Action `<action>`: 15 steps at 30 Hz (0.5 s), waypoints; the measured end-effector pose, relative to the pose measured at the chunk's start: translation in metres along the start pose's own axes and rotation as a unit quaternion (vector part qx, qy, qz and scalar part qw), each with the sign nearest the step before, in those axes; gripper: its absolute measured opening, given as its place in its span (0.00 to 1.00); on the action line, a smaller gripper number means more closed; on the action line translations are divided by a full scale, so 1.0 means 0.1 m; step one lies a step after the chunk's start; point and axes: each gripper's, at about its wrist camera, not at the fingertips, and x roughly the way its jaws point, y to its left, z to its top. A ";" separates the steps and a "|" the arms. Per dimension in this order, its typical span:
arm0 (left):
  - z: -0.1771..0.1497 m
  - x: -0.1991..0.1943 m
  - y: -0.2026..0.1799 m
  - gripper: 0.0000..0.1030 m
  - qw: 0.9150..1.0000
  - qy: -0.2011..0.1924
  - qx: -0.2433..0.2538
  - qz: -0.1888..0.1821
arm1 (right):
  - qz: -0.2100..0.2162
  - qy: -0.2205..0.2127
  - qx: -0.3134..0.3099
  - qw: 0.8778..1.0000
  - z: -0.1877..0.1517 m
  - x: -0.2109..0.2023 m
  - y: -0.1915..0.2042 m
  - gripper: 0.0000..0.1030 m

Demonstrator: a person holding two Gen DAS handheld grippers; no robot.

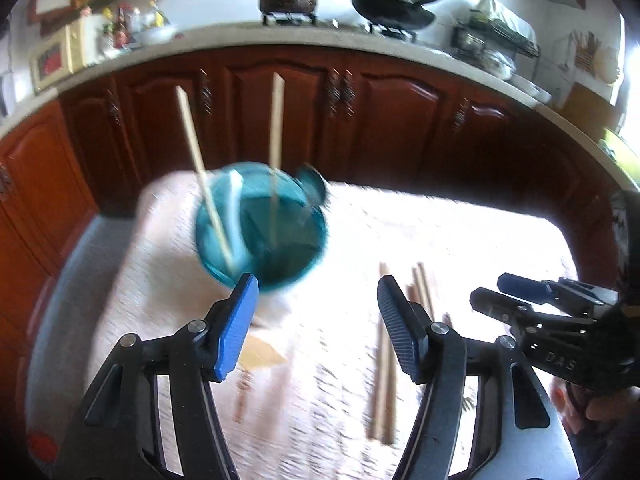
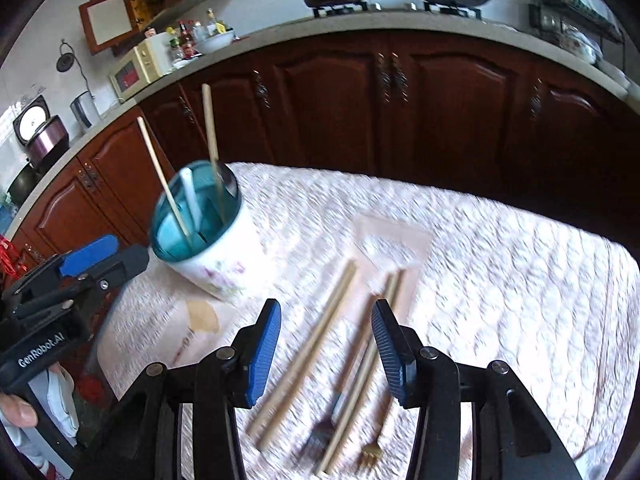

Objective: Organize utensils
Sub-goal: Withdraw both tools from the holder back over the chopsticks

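Note:
A white floral cup with a teal inside (image 2: 208, 240) stands on the table's left part and holds two chopsticks (image 2: 210, 124), a white utensil and a metal spoon. It also shows in the left wrist view (image 1: 262, 224). Several wooden chopsticks (image 2: 312, 344) and two small forks (image 2: 370, 454) lie loose on the cloth. My right gripper (image 2: 326, 340) is open and empty just above the loose chopsticks. My left gripper (image 1: 318, 312) is open and empty, right of the cup; loose chopsticks (image 1: 384, 368) lie below its right finger.
The table has a pale quilted cloth (image 2: 500, 280). A paper sleeve (image 2: 390, 248) lies beyond the loose chopsticks, and a tan patch (image 2: 204, 316) lies near the cup. Dark wooden cabinets (image 2: 400, 112) and a counter with pots stand behind.

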 end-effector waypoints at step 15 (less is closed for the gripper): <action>-0.54 0.89 -0.34 0.43 0.988 0.130 0.037 -0.072 | 0.019 0.087 0.102 0.991 -0.26 0.78 -0.71 0.31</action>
